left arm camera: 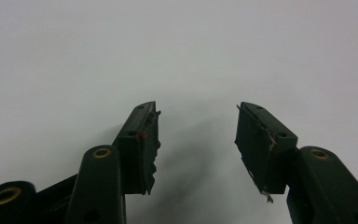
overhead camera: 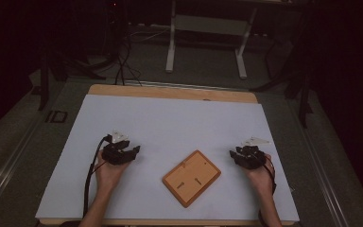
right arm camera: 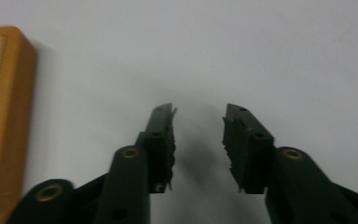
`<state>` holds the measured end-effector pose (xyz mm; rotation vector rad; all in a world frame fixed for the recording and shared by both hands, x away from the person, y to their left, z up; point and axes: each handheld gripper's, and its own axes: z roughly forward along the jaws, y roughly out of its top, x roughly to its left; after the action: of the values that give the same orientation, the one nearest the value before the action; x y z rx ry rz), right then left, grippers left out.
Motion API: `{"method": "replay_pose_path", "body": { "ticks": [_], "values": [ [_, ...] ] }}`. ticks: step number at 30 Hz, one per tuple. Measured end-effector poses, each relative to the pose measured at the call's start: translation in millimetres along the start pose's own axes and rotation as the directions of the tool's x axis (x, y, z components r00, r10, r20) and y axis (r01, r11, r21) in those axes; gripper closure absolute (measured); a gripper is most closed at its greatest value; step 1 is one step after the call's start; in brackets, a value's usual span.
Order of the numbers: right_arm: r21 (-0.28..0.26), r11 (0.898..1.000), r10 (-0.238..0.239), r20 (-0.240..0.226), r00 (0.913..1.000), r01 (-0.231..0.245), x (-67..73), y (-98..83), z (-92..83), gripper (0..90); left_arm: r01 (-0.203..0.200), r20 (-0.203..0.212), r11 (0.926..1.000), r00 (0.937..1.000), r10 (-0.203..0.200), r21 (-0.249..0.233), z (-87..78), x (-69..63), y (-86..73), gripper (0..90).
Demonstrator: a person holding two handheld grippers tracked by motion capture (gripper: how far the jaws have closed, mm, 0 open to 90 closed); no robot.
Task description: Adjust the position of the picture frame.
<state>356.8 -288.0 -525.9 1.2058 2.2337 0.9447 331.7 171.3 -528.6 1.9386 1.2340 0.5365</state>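
A wooden board [overhead camera: 192,178] lies flat on the white table cover [overhead camera: 170,123], near the person's edge and a little right of the middle, turned at an angle. The left gripper [overhead camera: 131,152] rests on the cover well to the left of the board, and its jaws stand apart with nothing between them. The right gripper [overhead camera: 237,156] rests just to the right of the board, not touching it, its jaws also apart and empty.

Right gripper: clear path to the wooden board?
Probably yes. The right gripper sits beside the wooden board with bare white table between them, jaws open and holding nothing.
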Motion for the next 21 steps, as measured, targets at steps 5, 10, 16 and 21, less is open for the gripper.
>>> {"method": "replay_pose_path", "body": {
  "ticks": [5,10,16,21],
  "values": [
    [-0.018,1.000,-0.016,-0.009,0.9998,0.016,1.8,1.2,-3.7,67.1,-0.009,0.063,0.9999,0.9979,0.010,-0.010,-2.6,-12.2,3.0,53.0],
    [-0.023,0.999,-0.029,-0.006,0.9996,0.028,5.5,3.2,-4.4,66.4,-0.034,0.074,0.9994,0.9967,0.035,-0.011,-6.4,-25.6,6.9,55.6],
    [-0.020,0.999,-0.044,-0.023,0.9988,0.043,12.8,5.2,-4.4,66.4,-0.030,0.110,0.9995,0.9934,0.031,-0.010,-10.1,-37.4,13.1,54.7],
    [-0.023,0.998,-0.065,-0.040,0.9971,0.064,16.3,6.5,-3.7,65.0,-0.040,0.132,0.9990,0.9904,0.042,-0.017,-12.1,-48.4,16.8,54.7]
  ]
}}
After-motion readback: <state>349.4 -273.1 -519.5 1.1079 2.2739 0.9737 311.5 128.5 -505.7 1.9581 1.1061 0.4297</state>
